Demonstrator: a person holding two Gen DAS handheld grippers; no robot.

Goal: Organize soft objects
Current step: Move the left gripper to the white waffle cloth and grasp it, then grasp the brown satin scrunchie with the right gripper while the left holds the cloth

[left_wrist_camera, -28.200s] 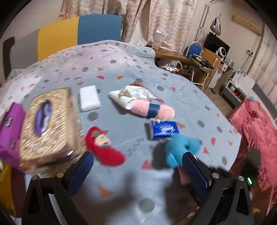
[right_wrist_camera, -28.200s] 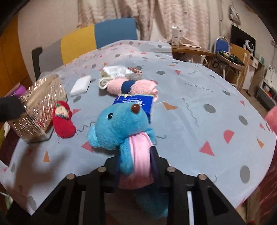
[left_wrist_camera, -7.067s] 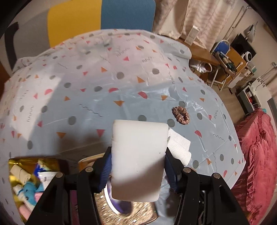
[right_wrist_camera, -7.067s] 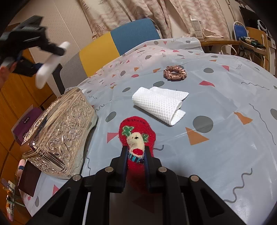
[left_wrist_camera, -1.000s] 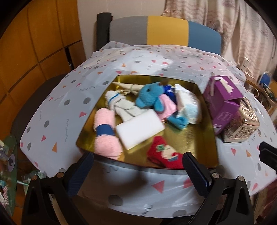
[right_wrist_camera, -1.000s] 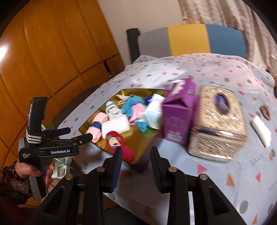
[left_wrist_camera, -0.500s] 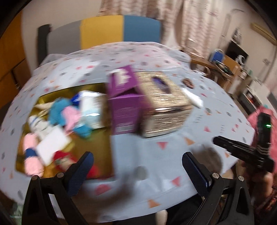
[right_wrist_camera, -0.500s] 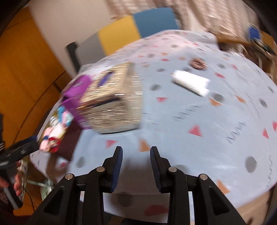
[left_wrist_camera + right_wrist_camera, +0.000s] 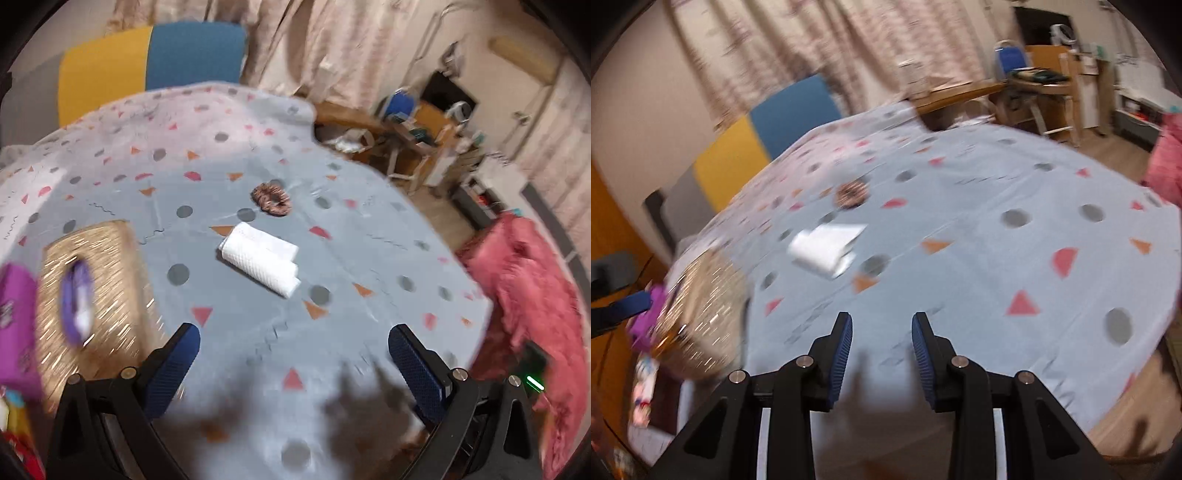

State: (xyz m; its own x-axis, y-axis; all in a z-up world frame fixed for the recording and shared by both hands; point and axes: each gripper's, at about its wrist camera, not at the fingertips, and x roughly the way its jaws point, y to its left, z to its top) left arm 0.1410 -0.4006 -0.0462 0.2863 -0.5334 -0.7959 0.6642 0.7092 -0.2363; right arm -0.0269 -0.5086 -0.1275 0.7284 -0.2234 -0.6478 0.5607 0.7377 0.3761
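Nearest in the left wrist view, the left gripper [image 9: 293, 347] hangs over the patterned tablecloth [image 9: 369, 258] with its blue-padded fingers [image 9: 173, 363] spread wide and nothing between them. In the right wrist view, the right gripper [image 9: 881, 332] has its fingers [image 9: 842, 341] parted by a narrow gap, also holding nothing, above the same tablecloth [image 9: 979, 229].

Just beyond the left gripper's left finger sits a gold embossed tissue box [image 9: 88, 291], blurred, with a purple opening on top; a purple carton [image 9: 16, 325] stands against its far-left side. Print on the carton is too smeared to read. The right wrist view shows the gold tissue box [image 9: 701, 314] at lower left with the purple carton [image 9: 648, 314] behind it.

Farther out, near the middle of the cloth, lies a folded white waffle towel [image 9: 260, 258], apart from the box; it appears as a white blur [image 9: 827, 247] from the right. Past it rests a brown scrunchie [image 9: 271, 198], also seen at [image 9: 851, 192].

At the far edge stands a yellow and blue chair [image 9: 151, 62].
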